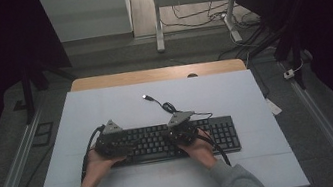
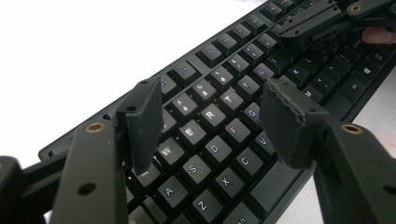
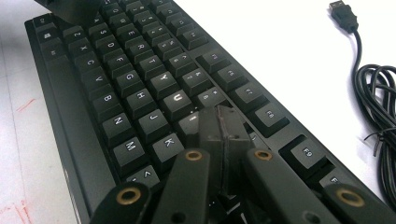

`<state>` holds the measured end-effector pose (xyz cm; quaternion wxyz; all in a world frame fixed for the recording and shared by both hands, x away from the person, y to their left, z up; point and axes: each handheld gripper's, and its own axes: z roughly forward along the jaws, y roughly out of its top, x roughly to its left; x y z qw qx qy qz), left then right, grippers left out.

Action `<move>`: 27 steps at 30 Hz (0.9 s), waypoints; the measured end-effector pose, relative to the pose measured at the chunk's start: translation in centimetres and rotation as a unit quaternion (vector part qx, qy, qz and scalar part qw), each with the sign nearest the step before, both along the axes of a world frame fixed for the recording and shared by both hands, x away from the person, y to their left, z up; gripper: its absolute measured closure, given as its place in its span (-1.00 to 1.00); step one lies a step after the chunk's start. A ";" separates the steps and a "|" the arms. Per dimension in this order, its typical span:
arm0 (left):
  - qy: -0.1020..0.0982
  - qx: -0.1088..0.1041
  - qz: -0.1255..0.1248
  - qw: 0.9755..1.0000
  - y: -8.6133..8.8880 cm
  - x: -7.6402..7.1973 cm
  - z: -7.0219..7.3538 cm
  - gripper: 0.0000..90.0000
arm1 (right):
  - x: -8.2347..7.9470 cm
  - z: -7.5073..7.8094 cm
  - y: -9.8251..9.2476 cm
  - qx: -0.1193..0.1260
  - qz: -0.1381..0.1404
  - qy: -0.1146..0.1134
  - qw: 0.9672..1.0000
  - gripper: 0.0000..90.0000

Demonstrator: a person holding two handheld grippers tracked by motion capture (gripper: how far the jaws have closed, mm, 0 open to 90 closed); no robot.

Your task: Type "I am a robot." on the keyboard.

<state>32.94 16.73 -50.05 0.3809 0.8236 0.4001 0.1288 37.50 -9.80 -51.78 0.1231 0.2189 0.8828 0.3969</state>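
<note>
A black keyboard (image 1: 222,135) lies across a white mat on the table. My left gripper (image 1: 111,142) hovers over its left half. In the left gripper view the keyboard (image 2: 212,149) lies under my left gripper (image 2: 212,105), whose jaws stand open above the W, E, R and D keys with nothing between the pads. My right gripper (image 1: 183,132) is over the middle of the keyboard. In the right gripper view my right gripper (image 3: 222,119) is shut, pads together and empty, with its tips low at the keyboard's (image 3: 126,84) keys just right of the U key.
The keyboard's cable (image 1: 169,107) coils behind it on the mat and ends in a loose USB plug (image 1: 146,96); this plug (image 3: 343,16) and the coiled cable (image 3: 376,93) lie to the right in the right gripper view. The white mat (image 1: 106,108) is bordered by the wooden table edge (image 1: 156,74) at the back.
</note>
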 end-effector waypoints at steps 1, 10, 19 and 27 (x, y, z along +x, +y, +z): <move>0.000 0.000 0.000 1.000 0.0 0.0 0.0 -0.13 | 0.0 -0.1 0.0 -0.005 0.000 0.000 1.000 0.99; -0.002 0.000 0.002 1.000 0.2 0.0 0.0 -0.13 | -0.2 0.3 -0.3 0.011 -0.001 -0.005 1.000 0.99; -0.003 -0.001 0.005 1.000 0.3 -0.1 0.1 -0.13 | -0.5 0.9 -1.4 0.022 -0.004 -0.003 1.000 0.99; -0.005 0.001 0.004 1.000 0.2 -0.1 0.1 -0.13 | -1.2 1.0 -2.6 0.024 -0.007 -0.002 1.000 0.99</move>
